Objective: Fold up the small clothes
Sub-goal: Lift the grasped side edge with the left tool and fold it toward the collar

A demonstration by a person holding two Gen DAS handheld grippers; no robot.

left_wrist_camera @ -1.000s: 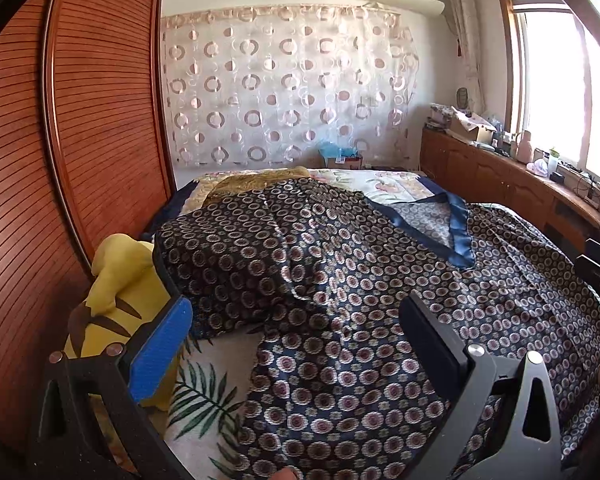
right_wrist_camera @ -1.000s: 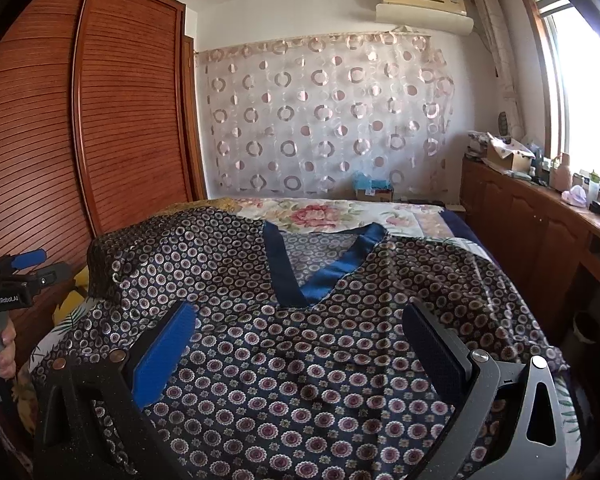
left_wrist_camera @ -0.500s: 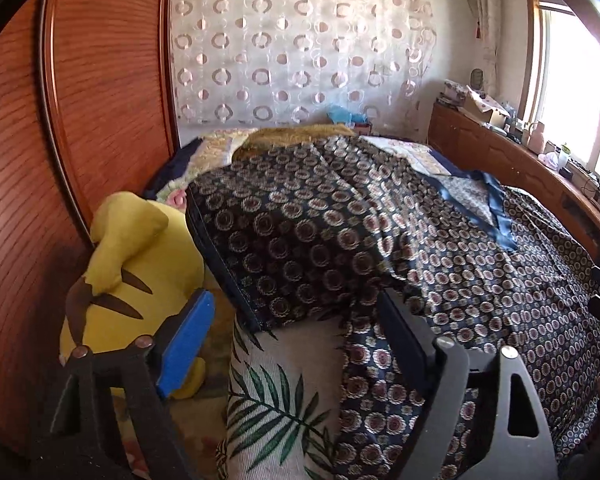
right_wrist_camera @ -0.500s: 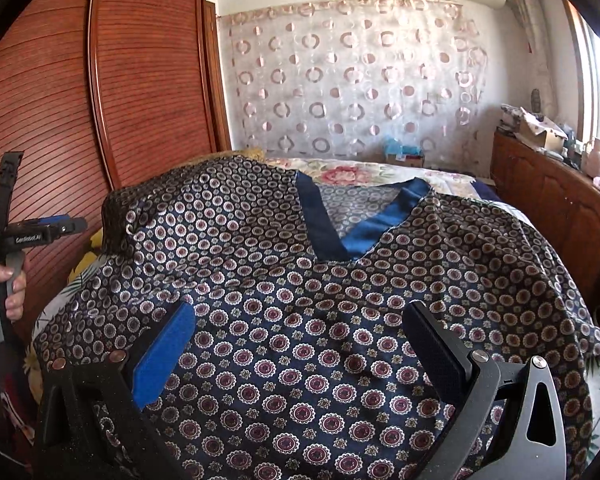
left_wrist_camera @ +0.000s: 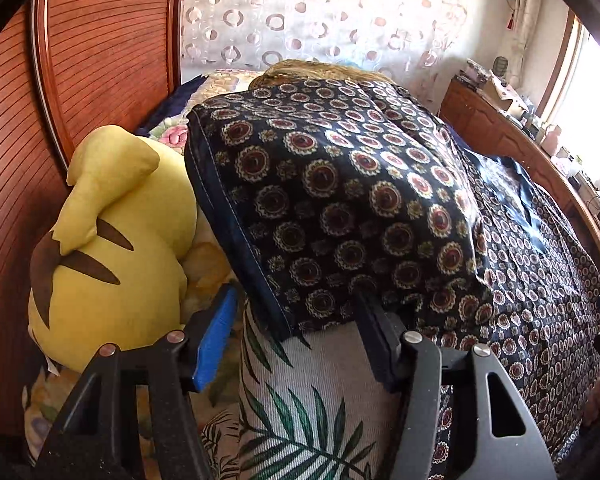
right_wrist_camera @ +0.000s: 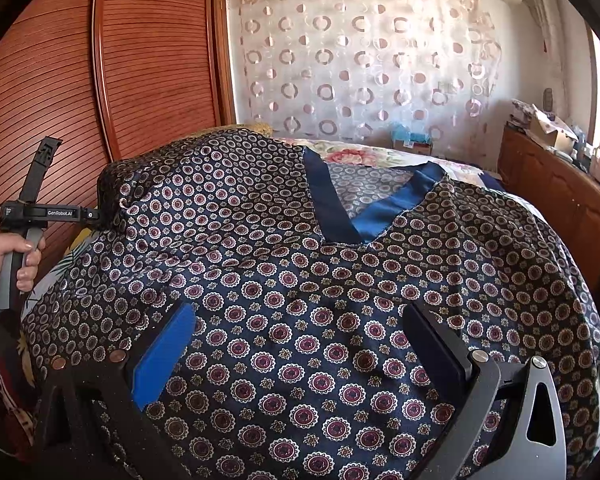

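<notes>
While the left gripper (left_wrist_camera: 290, 330) is closing around the sleeve hem (left_wrist_camera: 236, 236) of the patterned V-neck top (right_wrist_camera: 300, 300), nothing is pinched yet, so the main risk is the jaws catching the leaf-print cushion (left_wrist_camera: 312, 392) underneath, or only 1 slippery layer, leaving the fold lopsided. Its blue pad (left_wrist_camera: 214, 344) sits beside the yellow plush toy (left_wrist_camera: 112, 240), which could get snagged too. Spread across the bed, the top looks like thin, glossy satin with medallion dots and a plain blue neckband (right_wrist_camera: 332, 204); it drapes in soft ridges. Over the top's front, the right gripper (right_wrist_camera: 300, 352) stands wide apart, gripping nothing
</notes>
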